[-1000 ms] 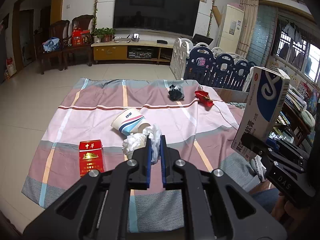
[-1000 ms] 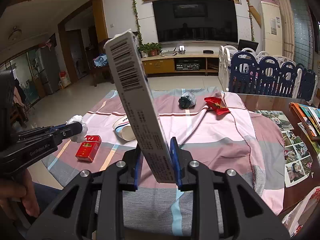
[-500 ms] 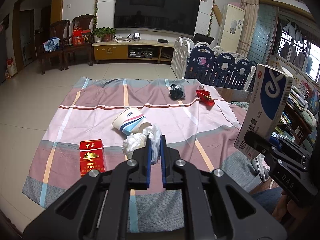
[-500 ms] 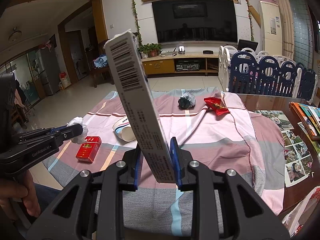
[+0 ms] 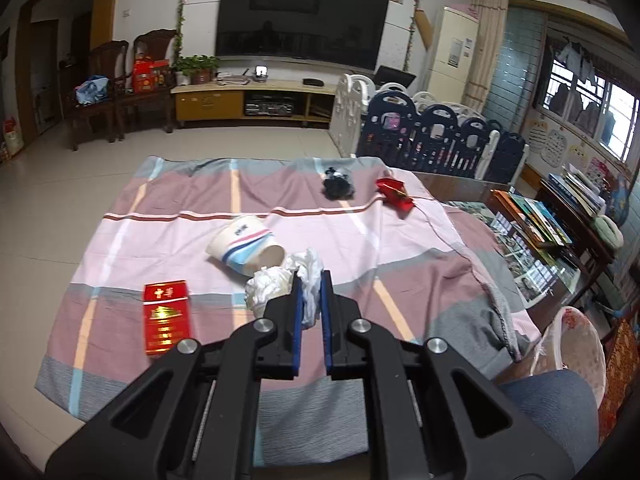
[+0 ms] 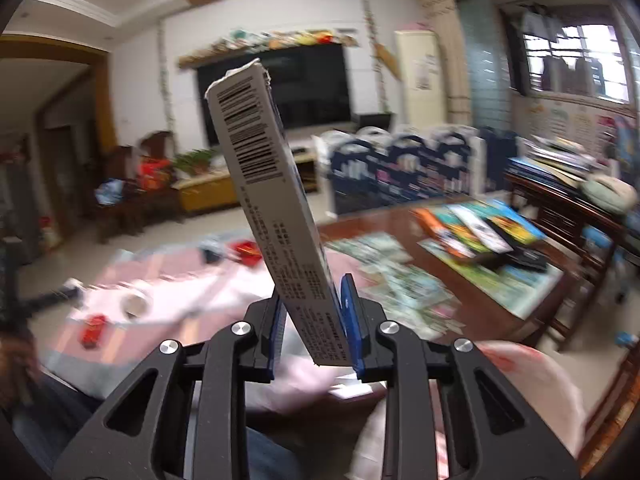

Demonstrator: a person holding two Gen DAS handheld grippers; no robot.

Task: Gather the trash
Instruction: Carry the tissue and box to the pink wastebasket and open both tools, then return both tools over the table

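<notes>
My left gripper (image 5: 310, 280) is shut on a crumpled white tissue (image 5: 272, 286) and holds it above the striped cloth (image 5: 168, 236). On the cloth lie a tipped paper cup (image 5: 244, 244), a red cigarette pack (image 5: 166, 316), a black wad (image 5: 338, 184) and a red wrapper (image 5: 394, 196). My right gripper (image 6: 312, 300) is shut on a tall grey-and-blue medicine box (image 6: 272, 204), held upright and tilted left. The right wrist view is blurred. The left gripper (image 6: 72, 286) with the tissue shows small at its left.
A pink-white plastic bag (image 6: 532, 392) sits open below my right gripper; it also shows in the left wrist view (image 5: 572, 344). A wooden table with books and photos (image 6: 480, 240) stands to the right. A person's knee in jeans (image 5: 552, 408) is at the lower right.
My right gripper has swung right and down with the box, out of the left wrist view, over the plastic bag. My left gripper has barely moved and still holds the tissue.
</notes>
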